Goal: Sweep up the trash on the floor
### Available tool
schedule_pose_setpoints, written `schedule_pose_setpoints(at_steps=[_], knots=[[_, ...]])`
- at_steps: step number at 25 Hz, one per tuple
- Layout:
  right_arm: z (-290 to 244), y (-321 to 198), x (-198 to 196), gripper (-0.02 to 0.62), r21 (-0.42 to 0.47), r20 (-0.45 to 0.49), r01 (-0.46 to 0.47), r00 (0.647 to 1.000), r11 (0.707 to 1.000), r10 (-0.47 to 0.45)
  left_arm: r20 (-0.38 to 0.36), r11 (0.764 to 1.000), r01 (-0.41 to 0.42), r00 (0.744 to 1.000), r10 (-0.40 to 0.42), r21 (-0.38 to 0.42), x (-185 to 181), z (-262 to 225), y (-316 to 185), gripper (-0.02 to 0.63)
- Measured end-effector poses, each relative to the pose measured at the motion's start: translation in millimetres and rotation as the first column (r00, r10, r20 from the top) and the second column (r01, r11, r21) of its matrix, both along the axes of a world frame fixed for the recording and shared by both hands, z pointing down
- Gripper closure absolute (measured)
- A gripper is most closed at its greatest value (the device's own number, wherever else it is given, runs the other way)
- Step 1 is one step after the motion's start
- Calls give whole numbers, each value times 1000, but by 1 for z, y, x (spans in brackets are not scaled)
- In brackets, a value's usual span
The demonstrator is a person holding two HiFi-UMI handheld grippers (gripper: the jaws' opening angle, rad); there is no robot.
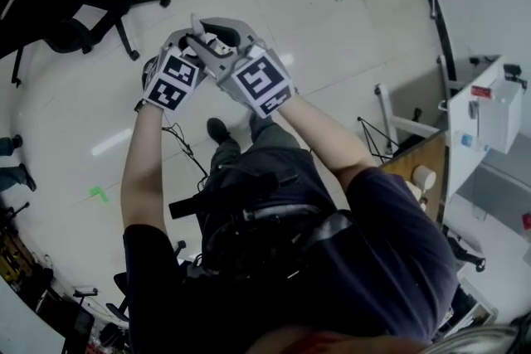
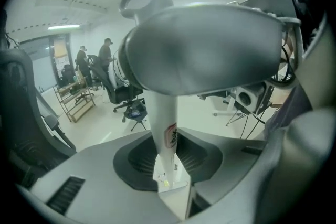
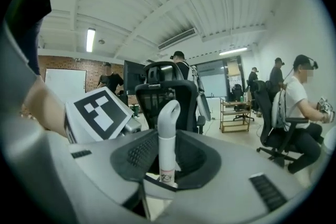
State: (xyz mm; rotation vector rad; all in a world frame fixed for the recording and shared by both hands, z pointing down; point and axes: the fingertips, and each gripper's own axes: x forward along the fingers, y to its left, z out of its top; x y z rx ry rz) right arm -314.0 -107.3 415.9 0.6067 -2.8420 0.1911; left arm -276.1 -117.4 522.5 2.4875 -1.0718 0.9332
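Grey-jawed, clamps one slim white plastic handle (image 3: 167, 136) with a looped tip: left gripper (image 2: 167, 176) lower down, right gripper (image 3: 167, 173) just below the tip, jaws of each pressed on it. Stands over pale tiled floor (image 1: 332, 46) with small green trash scrap (image 1: 98, 194) at lower left of the frame.

Shared office-lab: swivel chairs (image 3: 186, 99), shelf cart (image 3: 234, 115), ceiling strip lights (image 3: 90, 39).

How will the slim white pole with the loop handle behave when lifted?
The slim white plastic-looking pole seems stiff and probably light: straight, unbent between the left gripper's jaws. Its smooth surface may slip or twist.
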Motion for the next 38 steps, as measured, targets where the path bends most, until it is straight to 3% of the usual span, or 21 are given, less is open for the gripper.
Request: schedule_pose_setpoints(at_steps=[6,11,19,25,30,35,38], knots=[[-64,27,-10,479,109,-2,40,999,993,-40,5,993,-43,999,42,113,-5,-64,18,520],[-101,35,-2,479,187,-9,19,1000,982,-17,24,973,-87,996,84,212,3,-104,19,518],[-126,31,35,477,276,-12,-87,996,957,94,28,936,-127,992,125,330,39,-134,7,518],[-138,2,87,468,372,26,-234,970,898,242,78,916,-185,983,168,355,87,-146,-20,512],[-140,-32,131,468,347,50,-282,958,894,283,74,915,-160,987,143,370,130,-147,-50,499],[-137,-70,170,469,267,110,-320,947,909,301,-103,938,-73,988,114,338,157,-148,-71,471],[-140,-90,195,474,208,134,-331,942,920,309,-125,939,-86,983,135,332,172,-151,-82,462]])
